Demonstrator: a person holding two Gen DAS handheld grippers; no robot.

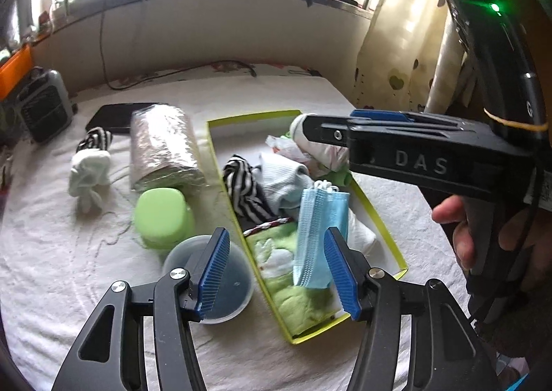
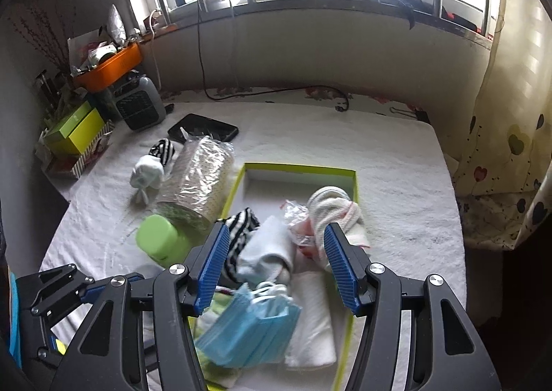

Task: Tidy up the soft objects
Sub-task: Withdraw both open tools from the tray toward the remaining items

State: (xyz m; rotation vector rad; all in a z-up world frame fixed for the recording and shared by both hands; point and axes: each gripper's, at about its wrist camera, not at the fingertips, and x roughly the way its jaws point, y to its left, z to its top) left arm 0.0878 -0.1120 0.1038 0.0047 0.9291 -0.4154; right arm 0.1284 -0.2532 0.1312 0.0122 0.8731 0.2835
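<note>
A yellow-green box (image 1: pixel 379 218) (image 2: pixel 296 168) on the white bed holds soft things: a striped sock (image 1: pixel 241 184) (image 2: pixel 241 222), a pale blue cloth (image 1: pixel 283 180) (image 2: pixel 269 253), a stack of blue face masks (image 1: pixel 321 232) (image 2: pixel 248 332), a green cloth (image 1: pixel 293 298) and a white knit hat (image 2: pixel 333 208). My left gripper (image 1: pixel 277 273) is open, just above the box's near end by the masks. My right gripper (image 2: pixel 276 267) is open over the box; it also shows in the left wrist view (image 1: pixel 348 125). A white mitten (image 1: pixel 88 173) (image 2: pixel 146 175) and a striped sock (image 1: pixel 96 137) (image 2: pixel 164 148) lie outside, left of the box.
A foil-wrapped roll (image 1: pixel 162 146) (image 2: pixel 200 177), a green lidded tub (image 1: pixel 162 215) (image 2: pixel 158 239) and a clear round tub (image 1: pixel 214 280) lie left of the box. A black tablet (image 2: pixel 203 127), a small heater (image 2: pixel 141 104) and shelves stand at the far left. A curtain (image 2: pixel 500 149) hangs right.
</note>
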